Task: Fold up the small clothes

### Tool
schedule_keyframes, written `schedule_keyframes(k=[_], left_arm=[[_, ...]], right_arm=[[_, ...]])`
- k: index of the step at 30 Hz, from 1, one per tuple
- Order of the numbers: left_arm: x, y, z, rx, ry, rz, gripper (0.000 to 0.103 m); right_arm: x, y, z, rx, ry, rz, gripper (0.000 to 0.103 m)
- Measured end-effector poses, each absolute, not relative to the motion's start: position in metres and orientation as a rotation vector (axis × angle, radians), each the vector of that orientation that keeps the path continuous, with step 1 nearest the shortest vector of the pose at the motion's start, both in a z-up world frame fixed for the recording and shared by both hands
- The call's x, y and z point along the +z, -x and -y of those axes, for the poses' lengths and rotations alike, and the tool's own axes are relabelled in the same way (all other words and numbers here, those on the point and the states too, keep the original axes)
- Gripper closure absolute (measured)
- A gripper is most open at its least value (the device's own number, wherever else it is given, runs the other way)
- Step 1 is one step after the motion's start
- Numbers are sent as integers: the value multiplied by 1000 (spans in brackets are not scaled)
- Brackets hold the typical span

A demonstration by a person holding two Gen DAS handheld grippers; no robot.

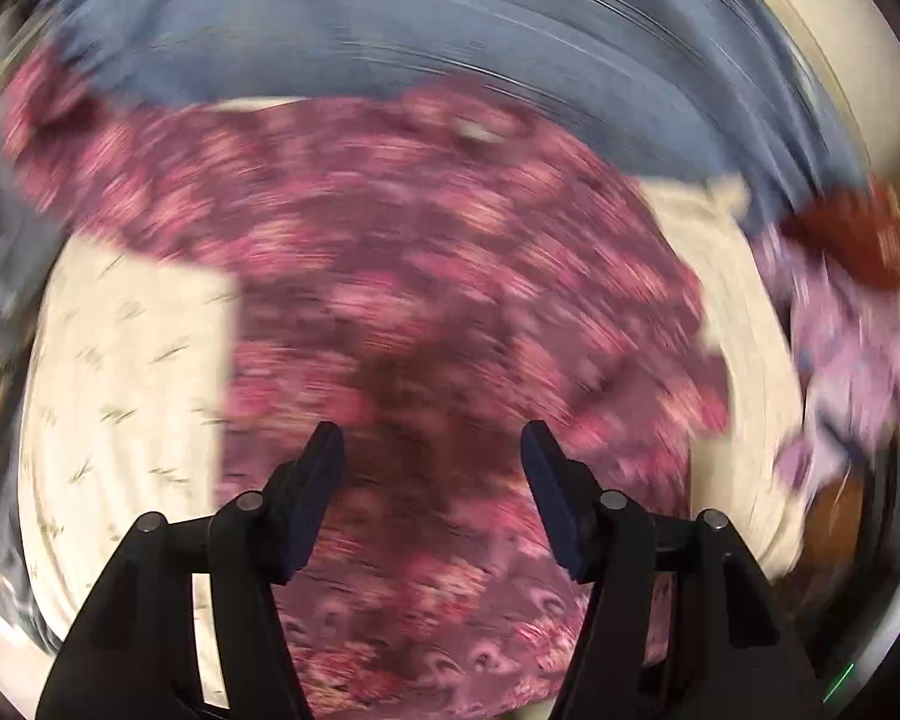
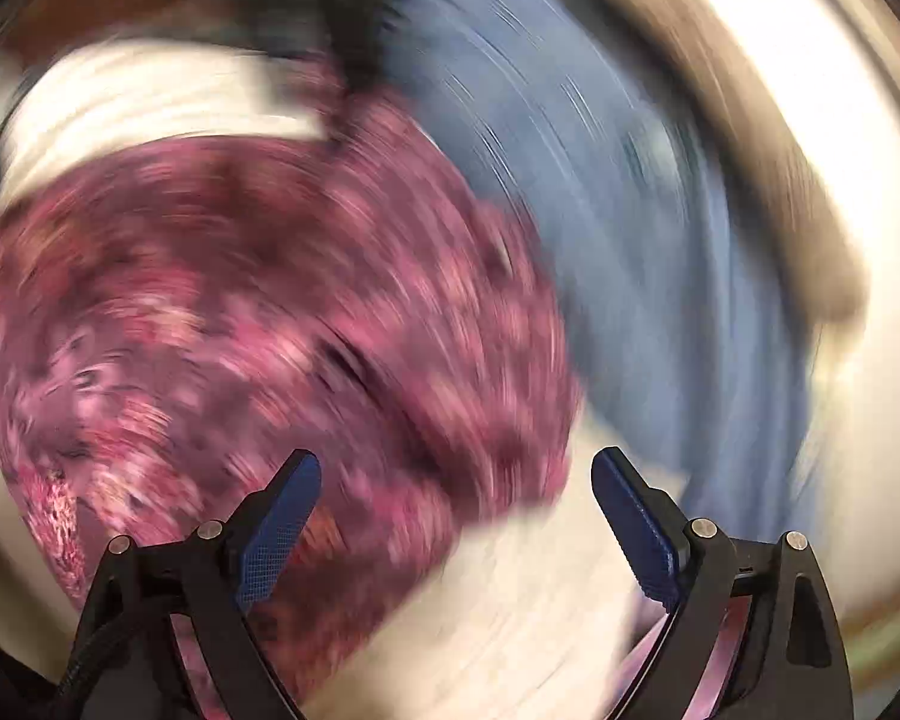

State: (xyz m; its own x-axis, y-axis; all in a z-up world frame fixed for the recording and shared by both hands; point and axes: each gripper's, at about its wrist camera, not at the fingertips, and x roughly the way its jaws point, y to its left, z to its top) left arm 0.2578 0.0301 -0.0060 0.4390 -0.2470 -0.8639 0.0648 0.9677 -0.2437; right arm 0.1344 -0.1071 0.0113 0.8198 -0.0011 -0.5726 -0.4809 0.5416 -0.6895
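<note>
Both views are motion-blurred. A maroon and pink floral garment (image 1: 426, 300) lies spread on a cream sheet (image 1: 132, 372). My left gripper (image 1: 432, 450) is open and empty, just above the garment's middle. In the right wrist view the same floral garment (image 2: 258, 312) fills the left half. My right gripper (image 2: 456, 474) is open and empty over the garment's right edge and the cream sheet (image 2: 510, 600).
A blue-grey cloth (image 1: 390, 18) lies beyond the floral garment; it also shows in the right wrist view (image 2: 630, 228). A lilac patterned piece (image 1: 852, 348) and a dark red piece (image 1: 852, 240) lie at the right.
</note>
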Motion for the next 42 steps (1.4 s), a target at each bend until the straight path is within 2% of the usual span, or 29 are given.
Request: schedule_keyframes(k=[2,6,8,11,14,15,16,17,22,27,33,39,41,42], left_arm=[[-6,-254,4,-231,108,-1098,42],[-15,-258,70,-288,-12,-1113,37],[-20,-262,91,-271,-69,-1114,37],[-28,-271,113,-249,-116,-1123,37],[-33,-283,125,-167,-243,-1055,40],[-35,-287,127,-142,-275,-1034,48],[-38,-294,125,-131,-272,-1034,82],[-40,-299,121,-131,-247,-1057,93],[-29,-307,59,-93,12,-1030,93],[-17,-307,-23,-70,323,-1008,94],[1,-305,-68,-78,446,-967,94],[-3,-309,-77,-91,500,-959,94],[-2,-319,-78,-80,513,-952,94],[0,-328,-79,-77,523,-950,94]], right_arm=[[17,-174,160,243,684,-754,11],[14,-210,249,199,222,-961,15],[5,-217,278,213,36,-1007,15],[-6,-229,295,238,-85,-1021,15],[-12,-244,307,275,-140,-1022,15],[-5,-248,319,293,-169,-1026,15],[-7,-253,320,306,-201,-1029,15],[-9,-259,321,311,-229,-1032,15],[-12,-289,328,353,-328,-1028,16],[-33,-316,310,582,-579,-1078,15],[-80,-341,272,702,-815,-1186,15],[-112,-385,275,614,-1105,-1060,18],[-124,-398,282,549,-1190,-1027,27],[-127,-404,285,523,-1216,-1009,57]])
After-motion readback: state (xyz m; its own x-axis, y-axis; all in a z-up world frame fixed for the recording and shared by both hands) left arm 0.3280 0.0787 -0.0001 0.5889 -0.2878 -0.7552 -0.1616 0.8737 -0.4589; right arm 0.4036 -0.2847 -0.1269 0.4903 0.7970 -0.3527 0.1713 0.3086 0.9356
